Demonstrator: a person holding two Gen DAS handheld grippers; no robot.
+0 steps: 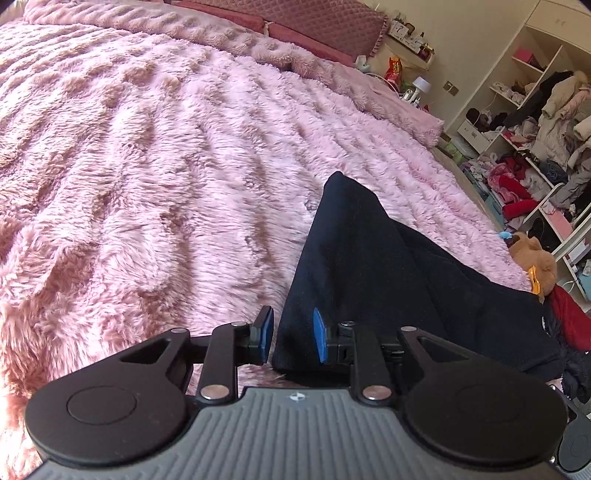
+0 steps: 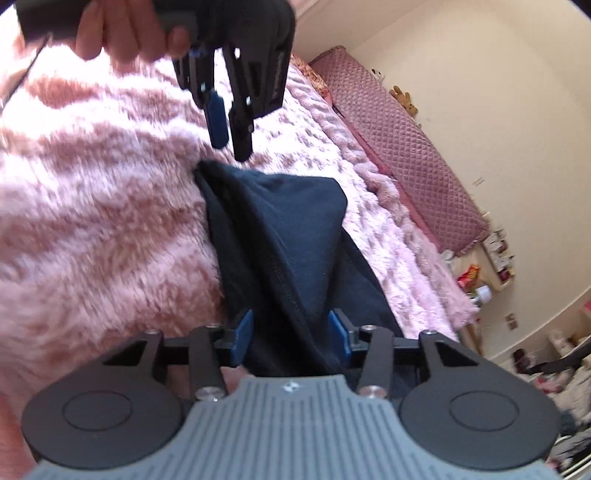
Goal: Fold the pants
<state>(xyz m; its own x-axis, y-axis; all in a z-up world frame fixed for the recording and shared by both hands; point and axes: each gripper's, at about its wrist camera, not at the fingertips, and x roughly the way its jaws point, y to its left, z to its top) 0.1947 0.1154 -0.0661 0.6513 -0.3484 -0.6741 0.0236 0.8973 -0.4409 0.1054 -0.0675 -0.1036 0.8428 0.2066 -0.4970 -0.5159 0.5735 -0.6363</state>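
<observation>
Dark navy pants (image 1: 388, 266) lie folded over on a fluffy pink blanket (image 1: 147, 166), with a pointed flap toward the bed's middle. My left gripper (image 1: 291, 336) is open; the pants' left edge runs under the gap between its blue pads. In the right wrist view a hand (image 2: 122, 33) holds that left gripper (image 2: 231, 136) just above the tip of the pants (image 2: 295, 229), clear of the cloth. My right gripper (image 2: 291, 336) stands open, its pads wide apart either side of a raised fold of the pants near the seam. The blanket (image 2: 92, 203) surrounds the garment.
A quilted pink headboard (image 2: 399, 147) runs along the far side of the bed. Open white shelves piled with clothes (image 1: 535, 129) stand past the bed's right edge. A brown teddy bear (image 1: 532, 258) sits by that edge, and a bedside shelf (image 1: 406, 37) holds small items.
</observation>
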